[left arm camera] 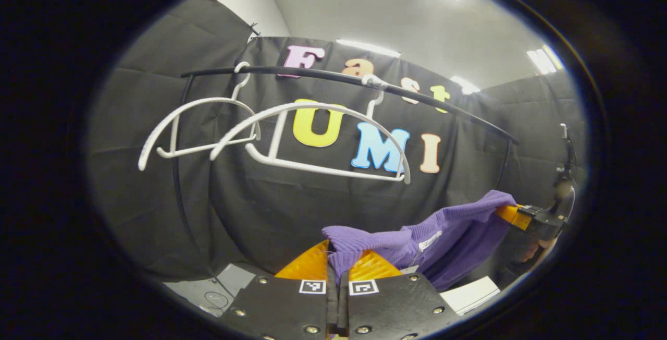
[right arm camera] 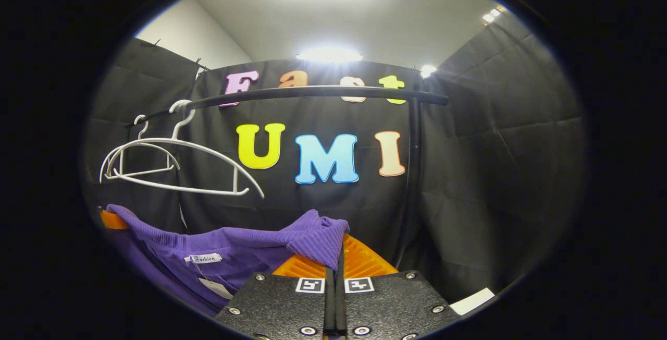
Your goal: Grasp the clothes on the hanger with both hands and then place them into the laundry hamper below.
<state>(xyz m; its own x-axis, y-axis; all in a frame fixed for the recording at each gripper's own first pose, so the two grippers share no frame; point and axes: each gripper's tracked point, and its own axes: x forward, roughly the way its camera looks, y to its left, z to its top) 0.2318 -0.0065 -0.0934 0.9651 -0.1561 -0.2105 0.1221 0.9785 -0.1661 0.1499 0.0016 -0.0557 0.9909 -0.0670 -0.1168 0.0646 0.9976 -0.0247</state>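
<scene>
While clamped on the purple top (left arm camera: 448,235) at either end, both hand-held grippers, left (left arm camera: 337,264) and right (right arm camera: 333,256), hold it slung below the bare hangers (right arm camera: 177,165). Carrying step; next calls for lowering together into the hamper, unseen.

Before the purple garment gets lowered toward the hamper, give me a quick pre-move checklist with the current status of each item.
1. Left claw shut on the purple garment: ok.
2. Right claw shut on the garment's other end: ok.
3. Garment off the white hangers, both bare on the black rail: ok.
4. Garment slung between both claws, not snagged on hangers: ok.
5. Hamper position below: cannot tell.
6. Hanging hem free of obstacles: cannot tell.
</scene>
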